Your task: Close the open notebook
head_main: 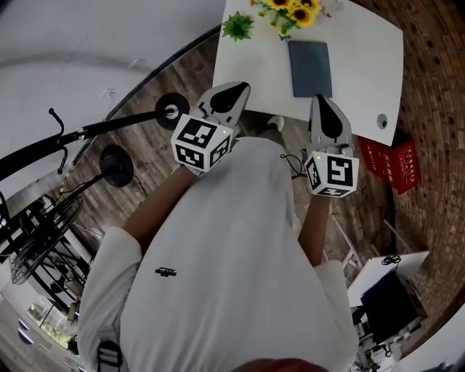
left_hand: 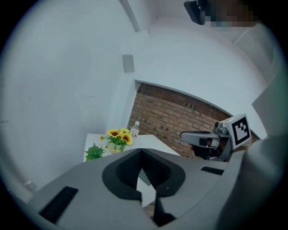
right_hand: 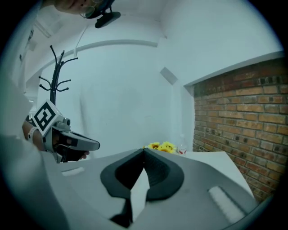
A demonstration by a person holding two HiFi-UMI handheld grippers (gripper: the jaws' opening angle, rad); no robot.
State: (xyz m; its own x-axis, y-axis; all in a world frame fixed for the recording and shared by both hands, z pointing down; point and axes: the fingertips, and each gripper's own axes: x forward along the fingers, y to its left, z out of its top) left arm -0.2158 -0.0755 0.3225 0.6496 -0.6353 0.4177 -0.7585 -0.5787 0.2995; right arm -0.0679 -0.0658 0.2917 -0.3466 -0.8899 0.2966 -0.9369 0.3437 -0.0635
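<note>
- Currently the notebook (head_main: 310,67) is lying flat on the white table (head_main: 363,58) with its dark grey cover shut, a little in from the near edge.
- Left gripper (head_main: 234,93) is hovering at the table's near edge, well apart from the notebook; in the left gripper view its jaws are meeting at the tips with nothing between them.
- Right gripper (head_main: 321,102) is hanging just short of the notebook's near end, not touching it; in the right gripper view its jaws are pressing together, empty.
- Both marker cubes are showing above the person's white shirt (head_main: 232,261).
- Sunflowers (head_main: 290,13) and a small green plant (head_main: 237,26) are standing at the table's far side.
- A red crate (head_main: 392,163) is sitting on the wood floor beside the table.
- A black coat stand (right_hand: 56,72) is showing against the white wall in the right gripper view.
</note>
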